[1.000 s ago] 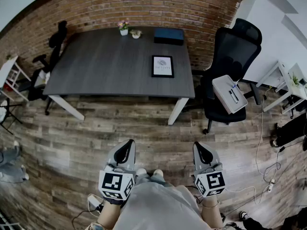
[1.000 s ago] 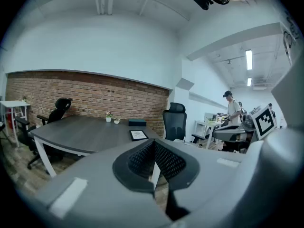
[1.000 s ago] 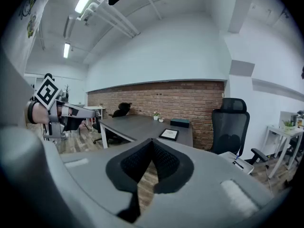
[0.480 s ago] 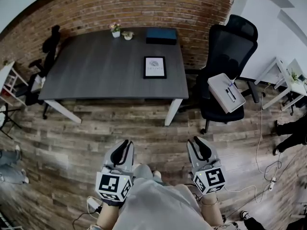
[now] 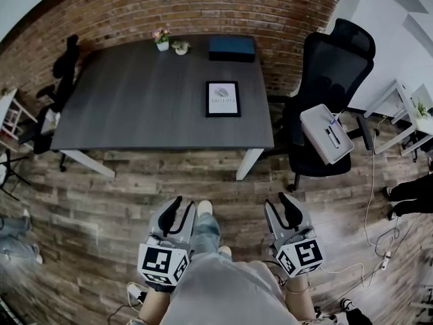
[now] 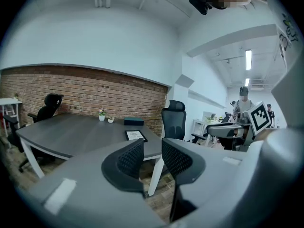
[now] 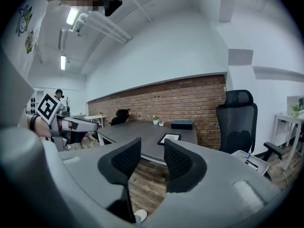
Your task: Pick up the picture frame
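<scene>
The picture frame (image 5: 222,99) is black with a white print and lies flat on the right part of the dark grey table (image 5: 135,100). It also shows small and far off in the left gripper view (image 6: 136,135) and the right gripper view (image 7: 170,138). My left gripper (image 5: 184,205) and right gripper (image 5: 279,203) hang over the wooden floor, well short of the table's near edge. Both point toward the table. Their jaws are opening, and nothing is between the left gripper's (image 6: 152,144) jaws or the right gripper's (image 7: 152,144) jaws.
A black office chair (image 5: 331,80) stands right of the table with a white box (image 5: 326,133) on its seat. A dark blue box (image 5: 232,48) and two small plant pots (image 5: 162,39) sit at the table's far edge. Another chair (image 5: 64,66) is at the left. Cables (image 5: 379,242) lie on the floor at the right.
Both grippers' jaws have parted from shut. The grippers have moved a little toward the table, and a shoe now shows between them.
</scene>
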Motion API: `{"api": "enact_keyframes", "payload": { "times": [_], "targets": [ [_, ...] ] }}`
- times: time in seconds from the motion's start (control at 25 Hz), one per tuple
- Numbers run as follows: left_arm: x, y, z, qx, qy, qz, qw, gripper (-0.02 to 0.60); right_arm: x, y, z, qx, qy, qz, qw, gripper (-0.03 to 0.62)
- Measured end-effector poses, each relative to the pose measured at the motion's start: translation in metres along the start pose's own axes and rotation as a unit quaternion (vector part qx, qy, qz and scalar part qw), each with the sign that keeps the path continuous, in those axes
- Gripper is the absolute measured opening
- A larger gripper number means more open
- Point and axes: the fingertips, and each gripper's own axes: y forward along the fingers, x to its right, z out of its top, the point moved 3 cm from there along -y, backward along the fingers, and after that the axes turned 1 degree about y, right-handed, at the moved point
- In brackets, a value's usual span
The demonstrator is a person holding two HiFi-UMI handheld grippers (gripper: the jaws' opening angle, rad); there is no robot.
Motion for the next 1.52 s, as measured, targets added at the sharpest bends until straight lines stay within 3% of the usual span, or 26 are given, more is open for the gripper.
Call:
{"api": "enact_keyframes", "payload": {
  "times": [0.36,0.72,1.12,1.52],
  "targets": [
    [-0.074,0.103,0.047,0.007,0.007,-0.026,0.9996,0.135,0.03,0.115,0.035,-0.014,-0.02,-0.005,1.0,0.156],
    [-0.143,0.159,0.077,0.009,0.012,-0.042,0.999,0.141,0.05,0.192,0.063,-0.019,-0.007,-0.032,0.999,0.179],
    [-0.174,0.189,0.075,-0.015,-0.017,-0.043,0.9988,0.149,0.064,0.23,0.065,-0.044,0.012,-0.056,0.997,0.183],
    [-0.185,0.23,0.071,-0.023,-0.034,-0.02,0.9989,0.169,0.096,0.275,0.062,-0.057,0.023,-0.029,0.998,0.184]
  ]
}}
